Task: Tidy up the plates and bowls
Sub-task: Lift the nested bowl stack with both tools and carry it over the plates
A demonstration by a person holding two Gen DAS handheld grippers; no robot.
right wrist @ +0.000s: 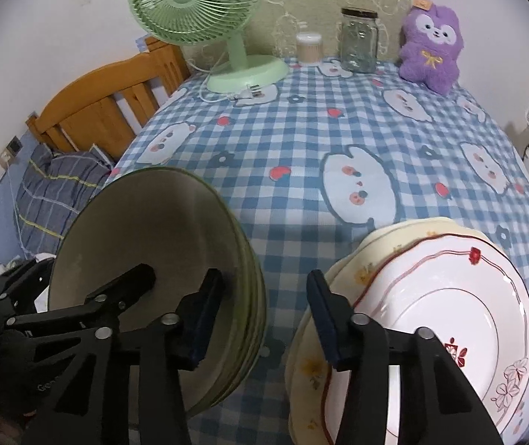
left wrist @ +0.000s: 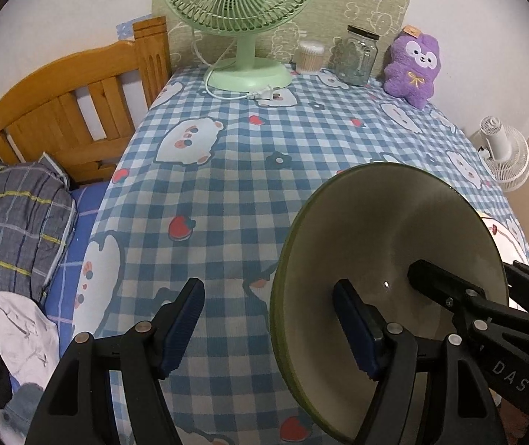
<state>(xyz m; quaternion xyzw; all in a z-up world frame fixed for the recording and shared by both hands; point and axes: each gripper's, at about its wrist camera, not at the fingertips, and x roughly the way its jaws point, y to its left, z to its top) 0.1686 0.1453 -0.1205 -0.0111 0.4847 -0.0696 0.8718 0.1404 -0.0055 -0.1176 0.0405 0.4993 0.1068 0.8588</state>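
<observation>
Checked tablecloth carries a stack of green plates near the front edge. The left gripper and right gripper each straddle an opposite rim, jaws released, likely to steady the stack. White plates lie beside it.

Both wrist views look steeply down, close over the checked tablecloth.

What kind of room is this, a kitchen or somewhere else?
Most likely a bedroom, not a kitchen. A wooden bed frame with rumpled bedding stands right beside the table, and a purple plush toy and green desk fan sit at the table's back edge.
</observation>
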